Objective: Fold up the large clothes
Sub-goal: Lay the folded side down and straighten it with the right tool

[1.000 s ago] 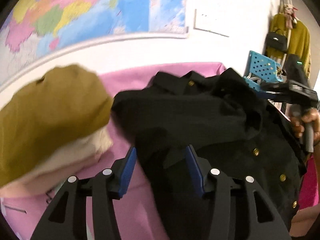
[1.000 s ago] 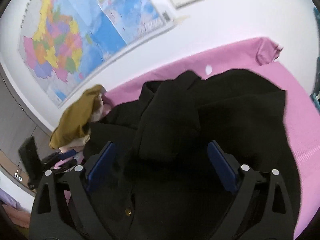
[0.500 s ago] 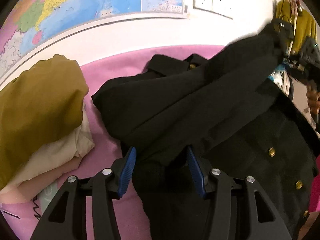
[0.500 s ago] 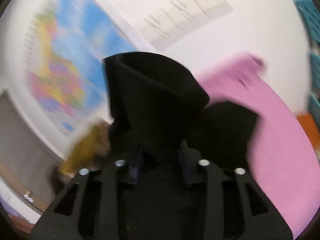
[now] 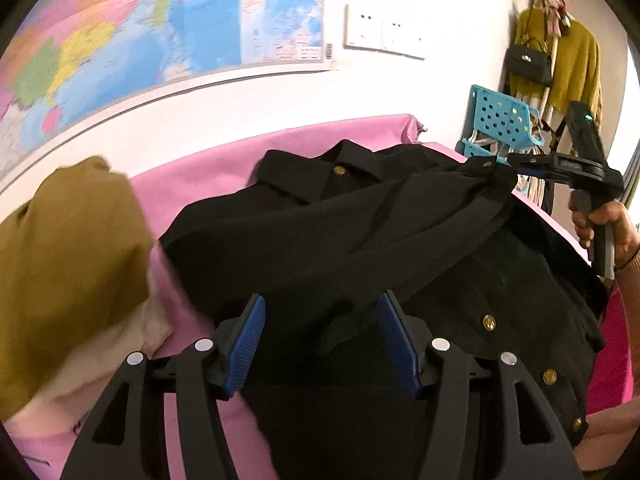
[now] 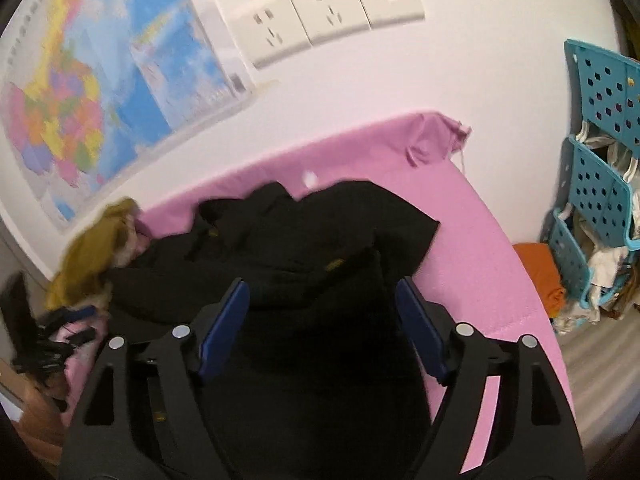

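A black button-up jacket with gold buttons lies on the pink-covered table. My left gripper is open, its blue pads on either side of a fold of the jacket near its lower edge. My right gripper is open above the jacket, with black cloth lying between its fingers. In the left wrist view the right gripper sits at the jacket's sleeve end, at the right.
A pile of mustard and cream clothes lies at the table's left. A teal perforated rack stands to the right, with an orange item beside it. A map and wall sockets are behind the table.
My right gripper was shut on the black sleeve and lifted it; now it is lower and its jaws stand open. The left gripper has barely moved.
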